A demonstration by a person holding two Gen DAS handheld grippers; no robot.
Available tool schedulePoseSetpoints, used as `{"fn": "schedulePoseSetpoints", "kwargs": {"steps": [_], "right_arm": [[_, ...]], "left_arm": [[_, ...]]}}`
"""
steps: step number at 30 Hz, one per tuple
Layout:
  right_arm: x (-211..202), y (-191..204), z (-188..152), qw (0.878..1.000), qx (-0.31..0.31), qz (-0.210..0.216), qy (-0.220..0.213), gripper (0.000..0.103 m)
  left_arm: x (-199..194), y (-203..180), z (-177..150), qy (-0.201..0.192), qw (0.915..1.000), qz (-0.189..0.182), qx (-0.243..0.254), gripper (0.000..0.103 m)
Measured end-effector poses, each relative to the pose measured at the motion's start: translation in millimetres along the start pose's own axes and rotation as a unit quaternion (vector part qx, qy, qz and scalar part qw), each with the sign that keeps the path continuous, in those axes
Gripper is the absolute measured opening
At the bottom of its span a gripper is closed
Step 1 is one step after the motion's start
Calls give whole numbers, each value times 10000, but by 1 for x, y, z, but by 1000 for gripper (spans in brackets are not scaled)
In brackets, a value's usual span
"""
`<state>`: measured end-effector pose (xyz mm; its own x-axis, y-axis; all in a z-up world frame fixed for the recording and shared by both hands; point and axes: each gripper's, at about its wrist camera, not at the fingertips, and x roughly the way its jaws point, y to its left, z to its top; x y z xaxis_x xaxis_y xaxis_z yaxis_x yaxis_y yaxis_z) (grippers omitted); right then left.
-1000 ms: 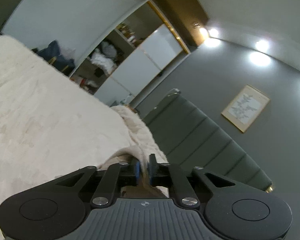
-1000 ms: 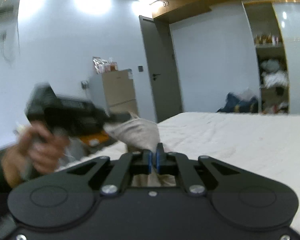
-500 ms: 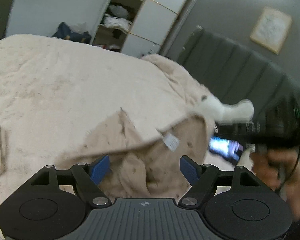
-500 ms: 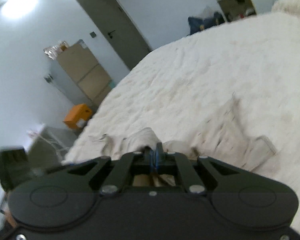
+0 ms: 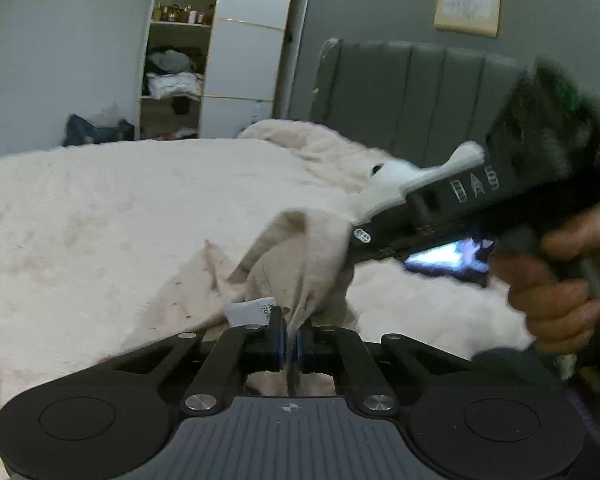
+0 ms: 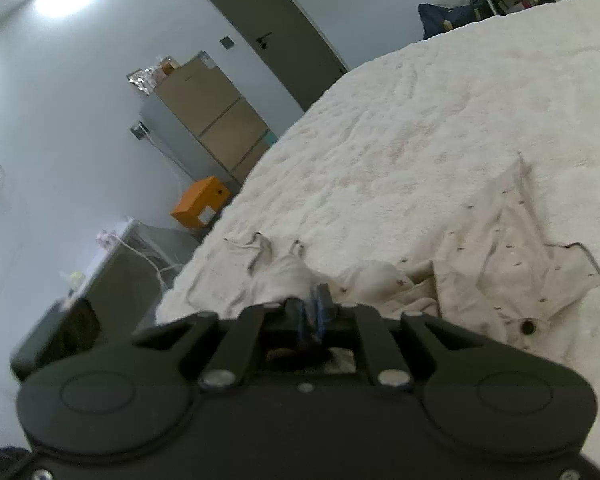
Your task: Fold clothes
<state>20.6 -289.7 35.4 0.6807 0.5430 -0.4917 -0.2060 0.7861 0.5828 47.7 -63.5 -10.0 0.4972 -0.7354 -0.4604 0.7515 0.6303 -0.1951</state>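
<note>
- The garment (image 6: 512,256) is a cream-beige piece of clothing with small dark flecks and a dark button near its lower edge.
- It lies crumpled and half spread on the fluffy white bed cover (image 6: 420,128), close to the cover's near edge.
- One part fans out flat with a pointed corner toward the middle of the cover; the rest is bunched in soft folds.
- A ridge of the cloth (image 5: 300,256) is lifted clear of the cover, with a white label (image 5: 248,312) showing at its base.
</note>
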Motion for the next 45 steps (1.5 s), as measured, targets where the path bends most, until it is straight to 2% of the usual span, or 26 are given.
{"fn": "schedulePoseSetpoints", "kwargs": {"steps": [1,3,5,9,10,12,13,15,17,18,19,20,22,25,27,30,31,34,35,37,38,39,40,43,44,45], "right_arm": [[-3,-1,-1,9999,-99,-22,-7,29],[-6,13,-8,9949,-1000,-161,30,41],[-1,27,-17,9862,-1629,-304,67,57],[21,49,-38,9674,-2513,-313,56,58],[24,49,-39,9667,-2542,-303,60,55],[30,45,-35,9708,-2378,-248,190,30],[30,44,-34,9723,-2318,-226,208,8],[20,36,-26,9794,-2006,-68,241,8],[7,39,-25,9777,-2094,0,177,7],[-4,46,-26,9746,-2238,0,110,7],[-7,47,-27,9742,-2255,-8,99,7],[-14,52,-29,9731,-2304,-48,51,7],[-25,52,-34,9793,-2024,-84,8,7],[-31,41,-33,9900,-1406,-88,62,8],[-32,31,-30,9943,-1060,-82,89,8],[-35,23,-23,9972,-739,-124,-8,8],[-35,21,-22,9972,-734,-131,-27,8],[-39,20,-14,9969,-749,-159,-207,8],[-42,20,-11,9966,-745,-190,-291,8],[-46,20,-8,9960,-747,-256,-412,8],[-49,24,-8,9944,-882,-332,-482,8],[-53,28,-9,9924,-1021,-405,-548,8],[-52,34,-11,9900,-1254,-414,-504,8],[-48,53,-25,9749,-2155,-505,-243,8],[-46,60,-32,9671,-2481,-543,-130,8],[-42,65,-43,9593,-2765,-566,67,8]], "left_arm": [[-5,7,1,0,10000,-52,-44,3],[-19,21,6,58,9997,-196,-159,3],[-32,33,10,64,9983,-413,-412,3],[-46,38,15,55,9963,-647,-555,2],[-49,36,16,79,9968,-641,-468,2],[-55,34,16,149,9977,-610,-246,2],[-58,34,16,194,9980,-601,-104,2],[-65,34,17,311,9976,-506,369,2],[-66,33,15,358,9964,-95,757,7],[-66,33,13,386,9957,167,831,10],[-64,34,10,421,9952,520,714,18],[-64,36,5,483,9951,695,505,18],[-68,38,-6,648,9975,279,47,18],[-73,8,-27,907,9950,-286,301,19],[-71,-17,-37,1104,9902,-702,481,24],[-69,-48,-47,1197,9825,-1130,874,39],[-66,-53,-49,1156,9823,-1180,887,48],[-54,-45,-57,1144,9843,-1267,452,50],[-48,-31,-61,1130,9861,-1218,-8,52],[-41,-11,-64,1076,9841,-1223,-702,55],[-37,7,-66,976,9752,-1390,-1422,62],[-36,29,-72,791,9557,-1647,-2306,65],[-37,51,-79,588,9307,-1822,-3115,65],[-36,102,-103,185,8654,-2012,-4586,65],[-36,115,-110,126,8517,-1968,-4856,65],[-34,120,-113,175,8517,-1842,-4903,65]]}}
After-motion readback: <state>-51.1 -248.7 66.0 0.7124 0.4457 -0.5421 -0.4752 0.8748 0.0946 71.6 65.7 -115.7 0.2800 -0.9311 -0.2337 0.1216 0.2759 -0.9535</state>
